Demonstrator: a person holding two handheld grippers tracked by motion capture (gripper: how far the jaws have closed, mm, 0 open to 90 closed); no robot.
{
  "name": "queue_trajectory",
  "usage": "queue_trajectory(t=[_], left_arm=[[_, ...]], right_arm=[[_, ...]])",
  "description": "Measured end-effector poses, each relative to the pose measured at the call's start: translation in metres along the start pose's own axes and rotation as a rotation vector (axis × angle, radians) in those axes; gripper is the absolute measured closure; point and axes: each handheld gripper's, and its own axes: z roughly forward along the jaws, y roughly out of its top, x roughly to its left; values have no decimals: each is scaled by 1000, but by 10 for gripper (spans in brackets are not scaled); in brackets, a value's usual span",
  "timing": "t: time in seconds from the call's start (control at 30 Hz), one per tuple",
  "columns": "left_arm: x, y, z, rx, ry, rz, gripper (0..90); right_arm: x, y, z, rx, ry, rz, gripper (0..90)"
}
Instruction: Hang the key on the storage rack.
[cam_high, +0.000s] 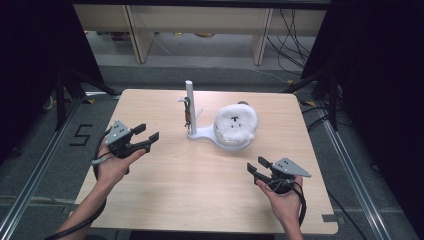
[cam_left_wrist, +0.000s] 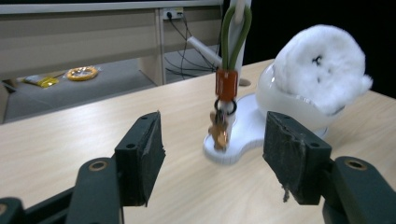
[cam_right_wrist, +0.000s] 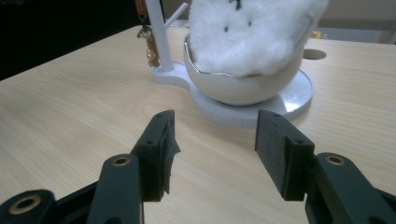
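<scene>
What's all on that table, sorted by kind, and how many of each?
White stand with post: 1
White bowl: 1
Fluffy white toy: 1
Keychain hanging on the post: 1
Handheld grippers, held just above the table: 2, left gripper and right gripper
Total: 6

Pale wood-grain table top (cam_high: 190, 175), matt, smooth. White fluffy plush toy (cam_high: 235, 122), fuzzy cloth. White glossy bowl (cam_right_wrist: 243, 86), smooth. White plastic stand (cam_left_wrist: 243, 135), matt. Black gripper pads (cam_left_wrist: 287, 156), rough, frayed.
</scene>
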Motion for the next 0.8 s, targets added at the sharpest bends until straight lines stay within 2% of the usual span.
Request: queue_trajectory(t=[0.07,0.1,0.17,0.2,0.27,0.3,0.33,0.37,0.4,0.47,0.5,0.53,0.57,0.6,0.67,0.7,0.73,0.77,0.8], left_arm=[[3,-11,-9,4,10,-21,361],[4,-17,-14,10,22,-27,359],[5,-29,-22,18,36,-33,356],[5,-29,-22,18,36,-33,355],[5,-50,-33,28,67,-32,351],[5,-50,-33,28,67,-32,351],[5,-58,-35,17,79,-39,351],[6,-72,-38,16,89,-38,346],[6,-77,-40,24,100,-41,343],[6,-81,-41,27,107,-46,337],[8,-88,-42,16,106,-56,333],[7,-89,-43,24,115,-53,332],[8,-91,-44,16,117,-50,332],[8,-91,-44,13,120,-44,332],[8,-92,-44,7,120,-45,332],[8,-94,-43,-3,122,-38,331],[7,-96,-42,-18,117,-50,332],[7,-96,-43,1,126,-31,332],[6,-98,-41,-13,121,-32,331]], right_arm=[[-5,-2,0,-1,1,-2,485],[-4,-3,-2,14,-17,16,484],[-9,-6,-4,23,-32,7,480],[-12,-8,-4,27,-39,-9,479],[-15,-12,-4,24,-36,2,475],[-14,-15,-5,31,-45,21,473],[-14,-15,-5,31,-45,21,473],[-15,-18,-6,37,-57,48,473],[-19,-19,-5,29,-56,10,473],[-19,-20,-6,40,-59,23,474],[-18,-22,-9,63,-77,58,473],[-23,-24,-7,43,-76,-1,473],[-23,-25,-6,31,-64,12,472],[-20,-27,-8,34,-73,52,472],[-24,-28,-7,18,-75,16,472],[-24,-29,-7,13,-80,19,471],[-24,-30,-8,23,-85,23,470],[-24,-30,-9,26,-85,28,470],[-25,-32,-7,11,-78,20,470]])
